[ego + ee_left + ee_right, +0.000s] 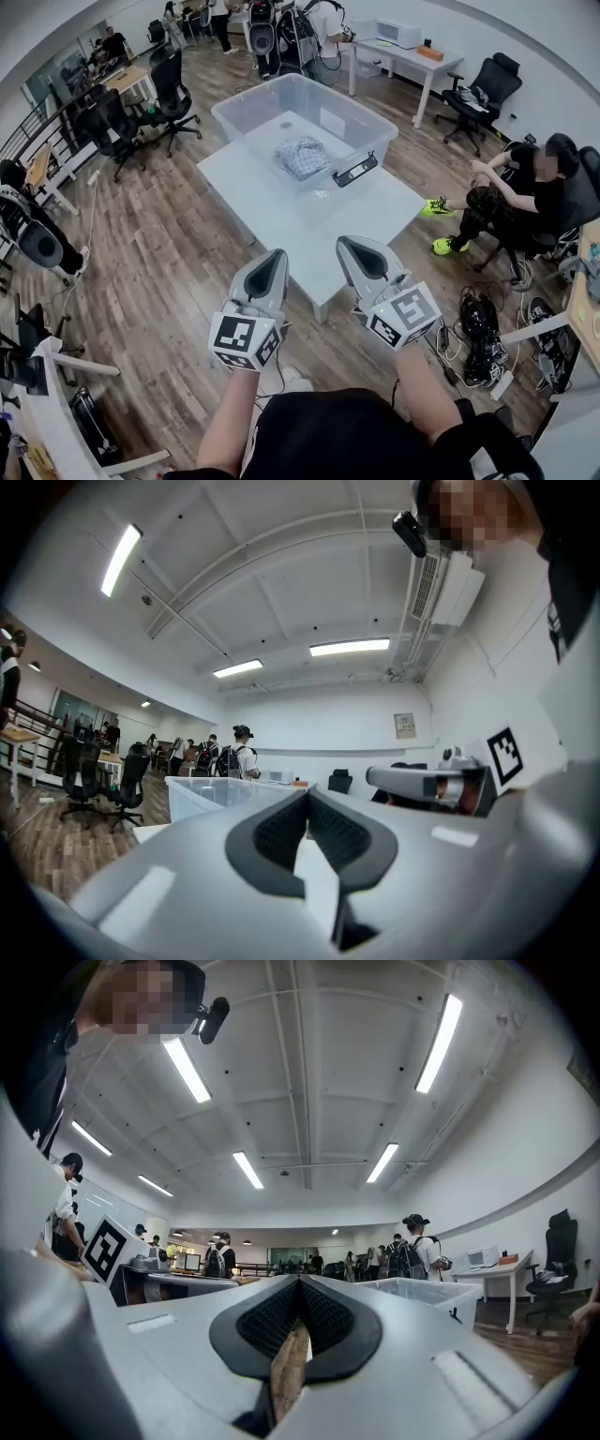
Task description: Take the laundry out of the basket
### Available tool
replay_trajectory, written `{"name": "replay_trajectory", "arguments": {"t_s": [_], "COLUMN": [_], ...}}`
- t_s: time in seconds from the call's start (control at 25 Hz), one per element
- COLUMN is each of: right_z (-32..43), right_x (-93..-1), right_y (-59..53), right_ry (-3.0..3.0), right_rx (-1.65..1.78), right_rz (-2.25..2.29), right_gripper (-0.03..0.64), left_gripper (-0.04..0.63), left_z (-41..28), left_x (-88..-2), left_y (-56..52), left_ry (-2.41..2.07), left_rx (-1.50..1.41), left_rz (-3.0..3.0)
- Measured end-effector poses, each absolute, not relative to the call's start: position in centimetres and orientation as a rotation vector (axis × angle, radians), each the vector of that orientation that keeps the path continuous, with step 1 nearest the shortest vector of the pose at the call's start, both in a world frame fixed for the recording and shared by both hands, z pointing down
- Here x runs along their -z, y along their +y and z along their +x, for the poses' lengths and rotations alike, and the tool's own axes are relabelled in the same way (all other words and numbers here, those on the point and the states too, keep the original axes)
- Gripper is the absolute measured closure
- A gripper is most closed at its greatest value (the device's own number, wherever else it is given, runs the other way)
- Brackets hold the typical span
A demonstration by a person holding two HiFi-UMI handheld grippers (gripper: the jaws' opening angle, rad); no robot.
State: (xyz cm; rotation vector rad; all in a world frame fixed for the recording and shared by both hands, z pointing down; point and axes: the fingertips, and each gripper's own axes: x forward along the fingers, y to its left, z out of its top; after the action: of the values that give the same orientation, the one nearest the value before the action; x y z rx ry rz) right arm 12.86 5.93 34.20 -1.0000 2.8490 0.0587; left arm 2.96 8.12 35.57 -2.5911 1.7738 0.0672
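Note:
A clear plastic basket (375,131) stands on the far half of a white table (281,216). A bundle of blue-and-white checked laundry (302,155) lies inside it. My left gripper (278,253) and right gripper (345,241) hover side by side over the table's near edge, pointing level toward the basket, well short of it. Both are shut and hold nothing. In the left gripper view the left gripper (307,792) has its tips together, with the basket (202,794) ahead to the left. In the right gripper view the right gripper (300,1279) is likewise shut, with the basket (422,1290) ahead to the right.
A black clip-like object (354,170) sits on the basket's near rim. Office chairs (169,84) stand at the left. A seated person (525,187) is at the right, with cables (483,328) on the wooden floor nearby. A white desk (403,56) stands behind.

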Motion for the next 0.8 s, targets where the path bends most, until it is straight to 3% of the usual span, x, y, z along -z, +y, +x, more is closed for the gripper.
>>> {"name": "replay_trajectory", "arguments": {"t_s": [0.8], "right_z": [3.9], "right_x": [-33.5], "right_y": [-0.2], "right_ry": [2.836], "right_rx": [-0.066], "right_rz": [-1.063], "right_gripper": [0.617], "left_gripper": [0.586], "left_z": [-5.7], "left_x": [-35.2], "left_y": [2.0], "left_ry": [1.722], "left_rx": [-0.052], "left_rz": [-2.625]}}
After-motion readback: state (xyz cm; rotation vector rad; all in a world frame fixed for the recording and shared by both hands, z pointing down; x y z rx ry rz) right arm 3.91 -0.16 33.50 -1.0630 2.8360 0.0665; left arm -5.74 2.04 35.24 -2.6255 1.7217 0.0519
